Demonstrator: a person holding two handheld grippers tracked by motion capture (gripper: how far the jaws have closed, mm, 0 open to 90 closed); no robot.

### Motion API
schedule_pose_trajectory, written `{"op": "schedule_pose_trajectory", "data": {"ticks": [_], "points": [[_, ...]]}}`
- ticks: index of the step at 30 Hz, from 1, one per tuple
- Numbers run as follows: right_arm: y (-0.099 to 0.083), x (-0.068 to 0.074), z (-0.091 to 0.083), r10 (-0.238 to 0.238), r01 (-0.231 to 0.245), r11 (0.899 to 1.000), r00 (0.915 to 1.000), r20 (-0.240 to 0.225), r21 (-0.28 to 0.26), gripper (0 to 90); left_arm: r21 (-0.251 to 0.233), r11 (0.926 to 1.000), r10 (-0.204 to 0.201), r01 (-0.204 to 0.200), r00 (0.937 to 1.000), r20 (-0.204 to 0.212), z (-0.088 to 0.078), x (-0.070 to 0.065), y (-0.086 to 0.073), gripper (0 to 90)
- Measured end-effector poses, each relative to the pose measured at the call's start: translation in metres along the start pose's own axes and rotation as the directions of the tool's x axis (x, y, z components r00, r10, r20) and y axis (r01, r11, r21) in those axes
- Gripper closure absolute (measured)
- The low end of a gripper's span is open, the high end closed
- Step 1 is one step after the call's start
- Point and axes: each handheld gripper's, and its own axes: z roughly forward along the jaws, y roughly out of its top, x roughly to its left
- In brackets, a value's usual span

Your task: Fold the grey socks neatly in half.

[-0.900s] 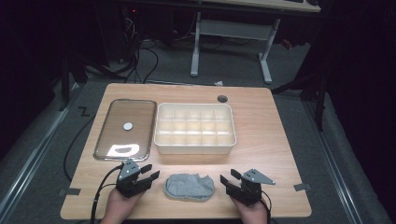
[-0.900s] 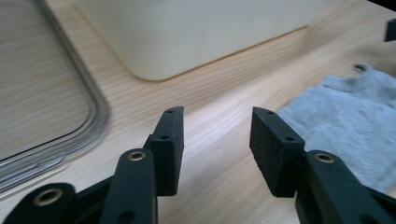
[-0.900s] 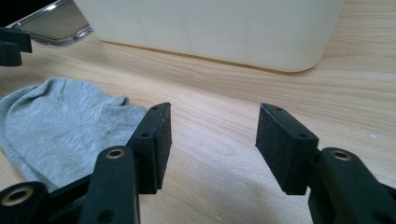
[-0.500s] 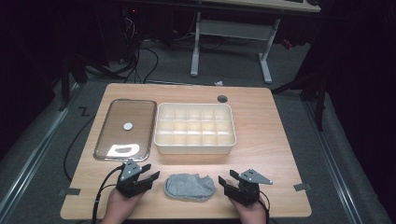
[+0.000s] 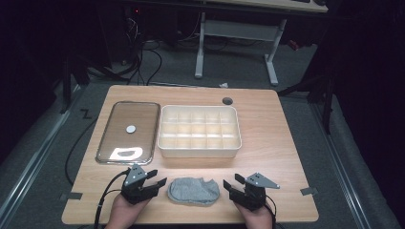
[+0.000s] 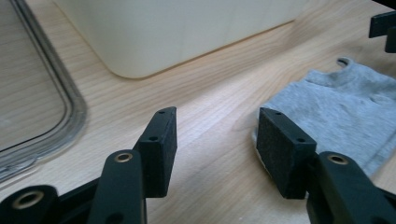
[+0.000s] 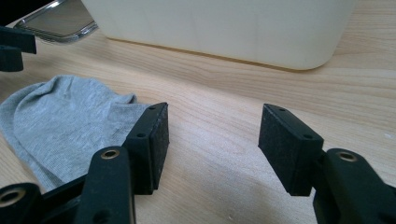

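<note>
Here a grey cloth (image 5: 193, 191) lies between the left gripper (image 5: 154, 182) and right gripper (image 5: 231, 187), both gaping, empty; likely next: grasp its edges.

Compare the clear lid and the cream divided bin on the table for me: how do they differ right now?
The clear lid lies flat and low at the table's left; the cream bin beside it stands taller, with walls. The lid is transparent, the wood showing through, with a small white spot in its middle; the bin is opaque and split into a grid of compartments. Both are rounded rectangles sitting behind the grey cloth, and neither tool touches them.
</note>
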Motion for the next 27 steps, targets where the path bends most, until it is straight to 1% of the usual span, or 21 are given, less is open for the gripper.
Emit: {"op": "schedule_pose_trajectory", "data": {"ticks": [4, 8, 10, 11, 12, 14, 16, 17, 19, 20, 21, 23, 24, 25, 26, 27], "points": [[0.001, 0.004, -0.002, 0.009, -0.009, 1.0, 0.9999, 0.012, 0.009, 42.2, 0.011, 0.9999, 0.009, -0.009, 0.9997, 0.022, 0.002, -0.008, 0.001, 46.3], [0.002, 0.01, -0.008, 0.01, -0.01, 1.0, 0.9999, -0.013, -0.005, 43.2, 0.018, 0.9998, 0.007, -0.008, 0.9988, 0.048, 0.002, -0.014, 0.001, 45.1], [0.001, 0.013, -0.01, 0.03, -0.03, 1.0, 0.9993, -0.022, -0.006, 44.5, 0.034, 0.9993, 0.01, -0.013, 0.9977, 0.068, 0.005, -0.018, 0.001, 44.3], [0.0, 0.014, -0.009, 0.039, -0.039, 0.999, 0.9985, -0.037, 0.006, 44.7, 0.04, 0.999, 0.013, -0.016, 0.9974, 0.071, 0.006, -0.02, 0.0, 44.2], [-0.001, 0.015, -0.009, 0.042, -0.041, 0.999, 0.9982, -0.043, 0.015, 45.0, 0.047, 0.9986, 0.022, -0.025, 0.997, 0.075, 0.007, -0.022, 0.0, 44.2], [-0.002, 0.018, -0.006, 0.052, -0.05, 0.998, 0.9974, -0.05, 0.039, 45.7, 0.052, 0.9982, 0.026, -0.03, 0.9963, 0.082, 0.009, -0.025, 0.0, 44.2], [-0.002, 0.021, -0.004, 0.063, -0.059, 0.997, 0.996, -0.063, 0.051, 46.1, 0.056, 0.9977, 0.032, -0.037, 0.9956, 0.088, 0.01, -0.028, 0.0, 44.3], [-0.002, 0.024, -0.001, 0.069, -0.064, 0.996, 0.9951, -0.07, 0.069, 46.6, 0.062, 0.9967, 0.047, -0.052, 0.9956, 0.082, 0.011, -0.031, 0.0, 44.5], [-0.003, 0.026, 0.0, 0.069, -0.063, 0.995, 0.9949, -0.073, 0.079, 46.9, 0.067, 0.996, 0.054, -0.059, 0.9953, 0.08, 0.012, -0.032, 0.0, 44.6], [-0.004, 0.029, 0.003, 0.062, -0.055, 0.993, 0.9953, -0.073, 0.101, 47.5, 0.071, 0.9953, 0.061, -0.066, 0.9952, 0.076, 0.012, -0.033, 0.0, 44.8], [-0.004, 0.029, 0.003, 0.062, -0.055, 0.993, 0.9953, -0.073, 0.101, 47.5, 0.075, 0.9945, 0.067, -0.072, 0.9951, 0.072, 0.013, -0.034, 0.0, 44.8], [-0.005, 0.032, 0.007, 0.051, -0.042, 0.991, 0.9963, -0.069, 0.123, 48.7, 0.085, 0.992, 0.088, -0.093, 0.9943, 0.061, 0.014, -0.036, -0.001, 45.5], [-0.006, 0.035, 0.011, 0.035, -0.025, 0.989, 0.9971, -0.068, 0.143, 49.1, 0.094, 0.9891, 0.109, -0.113, 0.9929, 0.048, 0.014, -0.038, -0.001, 46.1], [-0.007, 0.035, 0.012, 0.025, -0.014, 0.988, 0.9973, -0.069, 0.151, 49.5, 0.099, 0.9872, 0.122, -0.125, 0.9918, 0.037, 0.014, -0.039, -0.001, 46.3], [-0.007, 0.035, 0.012, 0.025, -0.014, 0.988, 0.9973, -0.069, 0.151, 49.5, 0.107, 0.9834, 0.145, -0.147, 0.9891, 0.024, 0.014, -0.041, -0.001, 46.3], [-0.008, 0.037, 0.013, 0.016, -0.004, 0.987, 0.9972, -0.073, 0.162, 49.6, 0.116, 0.9787, 0.169, -0.169, 0.9855, 0.011, 0.015, -0.043, -0.001, 46.4]]}}
